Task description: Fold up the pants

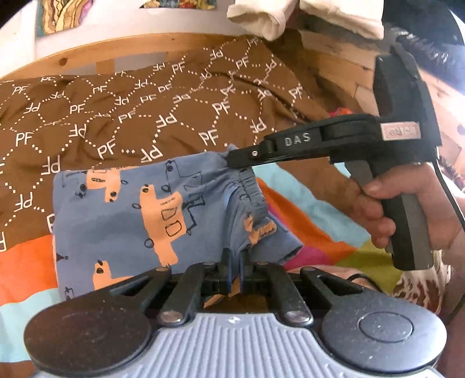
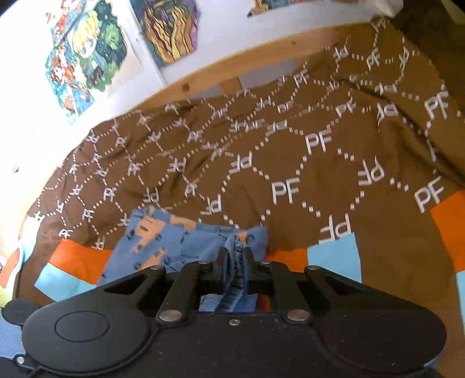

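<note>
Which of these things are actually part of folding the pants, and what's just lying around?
In use: blue pants; left gripper and right gripper, both pinching the pants.

Lying about: brown blanket; cream cloth; wall pictures.

Warm daylight fills both views, soft with faint shadows in the blanket (image 1: 116, 116) folds. Fisheye bends the bed frame (image 2: 261, 52) into an arc, and corners go dark. The right view smears at its edges; posters (image 2: 87, 55) look soft. Colours run saturated, slightly grainy.
</note>
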Tool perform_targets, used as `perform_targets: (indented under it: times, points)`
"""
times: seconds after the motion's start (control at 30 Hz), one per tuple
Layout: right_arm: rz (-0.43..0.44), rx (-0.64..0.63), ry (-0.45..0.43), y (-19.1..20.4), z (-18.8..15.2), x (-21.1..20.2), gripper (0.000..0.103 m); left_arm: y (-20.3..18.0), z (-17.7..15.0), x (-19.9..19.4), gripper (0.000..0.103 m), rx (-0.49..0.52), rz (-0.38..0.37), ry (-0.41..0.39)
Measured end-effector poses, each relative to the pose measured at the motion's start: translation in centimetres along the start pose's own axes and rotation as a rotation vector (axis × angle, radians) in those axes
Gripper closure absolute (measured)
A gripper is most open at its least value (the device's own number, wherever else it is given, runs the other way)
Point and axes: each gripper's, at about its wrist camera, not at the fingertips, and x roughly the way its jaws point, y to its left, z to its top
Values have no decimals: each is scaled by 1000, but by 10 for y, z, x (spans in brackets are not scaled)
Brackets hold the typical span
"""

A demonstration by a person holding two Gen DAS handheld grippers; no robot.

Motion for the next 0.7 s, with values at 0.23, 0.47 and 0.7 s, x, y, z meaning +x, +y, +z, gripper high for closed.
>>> perform_targets:
  times: [0.23, 0.47, 0.7]
  points:
    - [-40, -11, 32, -2, -5, -4, 90, -9, -3, 11, 98, 33, 11, 40]
    - [-96, -22, 28, -7, -14, -2, 55, 4, -6, 8, 60, -72, 7, 35]
    - [-248, -117, -81, 6, -15, -25, 6, 27, -1, -32, 1, -244, 283, -80]
